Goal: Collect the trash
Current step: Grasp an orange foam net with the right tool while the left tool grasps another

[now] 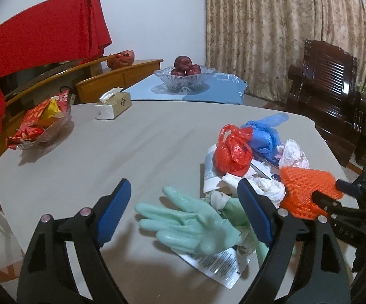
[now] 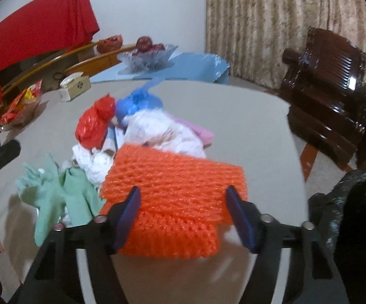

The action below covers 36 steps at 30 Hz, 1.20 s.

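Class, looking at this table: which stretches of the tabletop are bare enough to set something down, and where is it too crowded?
Bare: the wide grey stretch between the snack dish, the tissue box and the green glove; also the strip right of the orange mesh. Crowded: the pile around the red bag and blue bag.

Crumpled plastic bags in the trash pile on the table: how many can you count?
2. The red bag lies at the pile's far side; the blue bag sits right beside it. Others may hide under the white tissues.
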Motion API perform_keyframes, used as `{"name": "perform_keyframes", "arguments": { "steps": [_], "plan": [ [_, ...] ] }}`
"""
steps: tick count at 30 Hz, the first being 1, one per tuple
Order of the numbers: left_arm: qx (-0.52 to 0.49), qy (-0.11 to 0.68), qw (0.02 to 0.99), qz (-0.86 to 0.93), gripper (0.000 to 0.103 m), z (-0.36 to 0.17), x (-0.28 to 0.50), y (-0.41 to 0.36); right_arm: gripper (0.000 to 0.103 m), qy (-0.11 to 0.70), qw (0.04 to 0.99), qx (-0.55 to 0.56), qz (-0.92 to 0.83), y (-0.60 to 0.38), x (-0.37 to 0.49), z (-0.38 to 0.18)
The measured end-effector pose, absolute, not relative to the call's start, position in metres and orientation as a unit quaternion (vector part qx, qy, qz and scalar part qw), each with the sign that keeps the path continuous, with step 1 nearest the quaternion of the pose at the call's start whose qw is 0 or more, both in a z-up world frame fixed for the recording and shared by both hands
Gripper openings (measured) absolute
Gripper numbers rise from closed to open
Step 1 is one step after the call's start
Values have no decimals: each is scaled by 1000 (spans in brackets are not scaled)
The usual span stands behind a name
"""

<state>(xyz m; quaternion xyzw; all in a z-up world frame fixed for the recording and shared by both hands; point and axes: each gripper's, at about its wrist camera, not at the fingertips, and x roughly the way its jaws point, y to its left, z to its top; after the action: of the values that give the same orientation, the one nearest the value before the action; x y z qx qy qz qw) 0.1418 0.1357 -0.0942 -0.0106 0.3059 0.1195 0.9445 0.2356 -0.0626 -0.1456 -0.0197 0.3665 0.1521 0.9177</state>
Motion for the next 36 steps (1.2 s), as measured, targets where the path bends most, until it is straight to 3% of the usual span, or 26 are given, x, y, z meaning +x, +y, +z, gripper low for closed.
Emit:
{"name": "perform_keyframes", "arguments": {
  "steps": [2,6,9,16,17,19,20,24,26,28,29,31,32,34,36],
  "plan": [
    [-8,308,944,117,84,-97,145,132,50,368,916,-14,162,-63,236,-148],
    [-9,311,944,111,84,-99,149,129,10,362,913,-5,187,-64,236,-143],
    [-10,310,945,105,84,-98,150,125,0,359,911,-2,205,-67,235,-137],
    [-6,308,947,92,84,-95,149,111,1,336,917,0,214,-72,222,-120],
    [-6,308,947,92,84,-95,149,110,8,338,916,-3,214,-71,223,-120],
    [-7,309,947,91,84,-95,148,108,42,343,914,-2,215,-68,226,-121],
    [-6,308,947,92,84,-95,147,108,65,343,915,-1,211,-67,227,-123],
    [-9,310,946,98,84,-96,148,110,76,359,910,0,209,-59,233,-134],
    [-11,311,945,100,84,-96,148,111,77,371,906,-6,204,-54,239,-142],
    [-11,312,945,100,84,-96,149,114,66,377,904,-12,202,-52,242,-146],
    [-11,312,945,100,84,-96,150,114,53,375,904,-6,206,-53,244,-146],
    [-11,312,945,99,84,-96,150,115,42,375,903,4,210,-58,244,-143],
    [-11,313,945,99,84,-96,150,116,31,375,901,14,217,-62,245,-141],
    [-12,313,944,97,84,-96,151,117,27,373,900,28,222,-67,246,-137],
    [-14,315,944,95,84,-95,152,115,15,360,905,35,223,-74,243,-129]
  ]
}}
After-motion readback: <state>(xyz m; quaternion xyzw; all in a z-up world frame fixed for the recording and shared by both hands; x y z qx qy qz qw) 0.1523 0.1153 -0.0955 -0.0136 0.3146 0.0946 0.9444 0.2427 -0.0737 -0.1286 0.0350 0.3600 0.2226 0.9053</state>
